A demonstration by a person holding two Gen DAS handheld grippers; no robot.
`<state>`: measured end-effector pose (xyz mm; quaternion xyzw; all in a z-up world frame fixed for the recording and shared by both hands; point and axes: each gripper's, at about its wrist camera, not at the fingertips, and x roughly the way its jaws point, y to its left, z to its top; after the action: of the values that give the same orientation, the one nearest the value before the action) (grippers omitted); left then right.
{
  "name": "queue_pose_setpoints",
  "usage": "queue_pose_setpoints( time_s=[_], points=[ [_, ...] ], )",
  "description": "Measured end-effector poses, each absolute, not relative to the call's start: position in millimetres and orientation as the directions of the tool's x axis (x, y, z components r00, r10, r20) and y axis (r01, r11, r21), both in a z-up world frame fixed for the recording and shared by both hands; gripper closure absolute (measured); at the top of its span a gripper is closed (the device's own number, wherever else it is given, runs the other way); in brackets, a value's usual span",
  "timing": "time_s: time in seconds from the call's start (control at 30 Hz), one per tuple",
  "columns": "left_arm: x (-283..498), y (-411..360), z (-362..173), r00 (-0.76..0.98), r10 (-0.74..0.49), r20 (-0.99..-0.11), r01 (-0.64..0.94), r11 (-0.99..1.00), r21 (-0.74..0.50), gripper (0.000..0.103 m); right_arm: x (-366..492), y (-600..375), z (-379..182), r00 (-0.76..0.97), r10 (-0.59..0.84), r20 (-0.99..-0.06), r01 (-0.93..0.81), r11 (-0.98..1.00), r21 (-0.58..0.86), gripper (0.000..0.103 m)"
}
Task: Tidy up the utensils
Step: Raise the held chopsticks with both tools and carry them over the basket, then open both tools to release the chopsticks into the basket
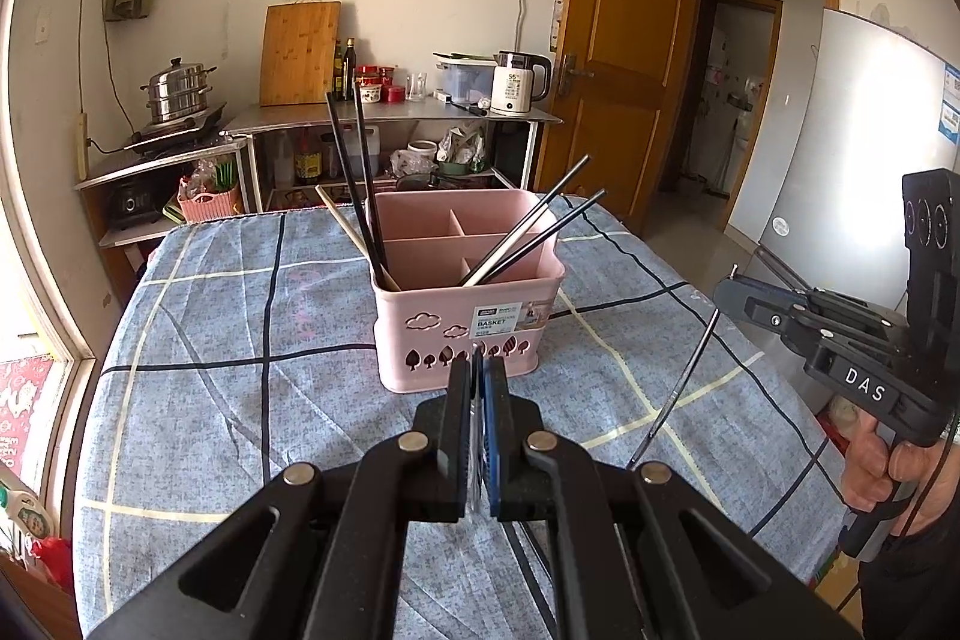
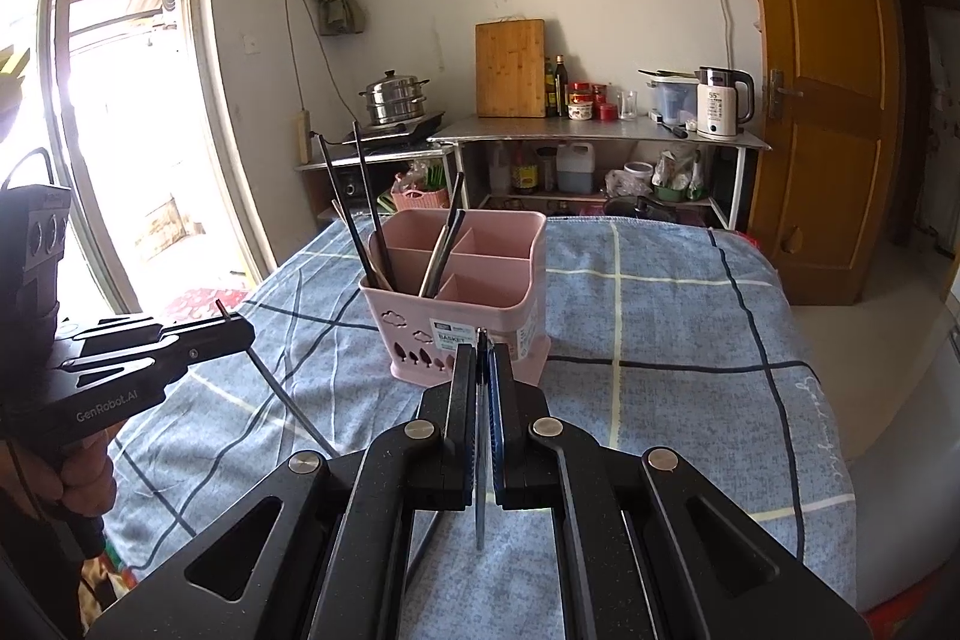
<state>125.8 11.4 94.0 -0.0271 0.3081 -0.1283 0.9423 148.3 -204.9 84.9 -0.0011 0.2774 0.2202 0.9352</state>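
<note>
A pink utensil basket [image 1: 468,316] with several compartments stands on the blue checked table; it also shows in the right wrist view [image 2: 462,292]. Black and pale chopsticks [image 1: 354,184] lean in its left compartment and metal ones [image 1: 534,226] in its right. My left gripper [image 1: 478,370] is shut on a thin metal chopstick [image 2: 288,403], just in front of the basket. My right gripper [image 2: 482,358] is shut on another metal chopstick [image 1: 678,391], which hangs down toward the cloth.
The table cloth [image 1: 240,400] reaches to edges left and right. Behind stand steel shelves [image 1: 390,118] with a cutting board, bottles, a kettle [image 1: 519,85] and a steamer pot [image 1: 177,91]. A wooden door [image 1: 624,58] and a fridge [image 1: 852,130] are on the right.
</note>
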Motion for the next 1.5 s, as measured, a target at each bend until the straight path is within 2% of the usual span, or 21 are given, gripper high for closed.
queue_pose_setpoints(
  time_s=[0.87,1.1,1.5],
  points=[
    [182.5,41.4,171.9,0.837,-0.243,-0.491,0.21,0.97,-0.122,0.099,192.4,-149.7,158.7,0.767,0.524,-0.37,-0.521,0.845,0.118,0.099],
    [200.4,45.4,194.2,0.868,-0.245,-0.431,0.209,0.969,-0.13,0.099,211.6,-140.7,174.1,0.785,0.531,-0.318,-0.521,0.845,0.123,0.099],
    [235.7,45.4,172.8,0.861,-0.252,-0.442,0.213,0.967,-0.136,0.099,242.4,-130.8,167.2,0.804,0.519,-0.29,-0.501,0.854,0.139,0.099]
  ],
)
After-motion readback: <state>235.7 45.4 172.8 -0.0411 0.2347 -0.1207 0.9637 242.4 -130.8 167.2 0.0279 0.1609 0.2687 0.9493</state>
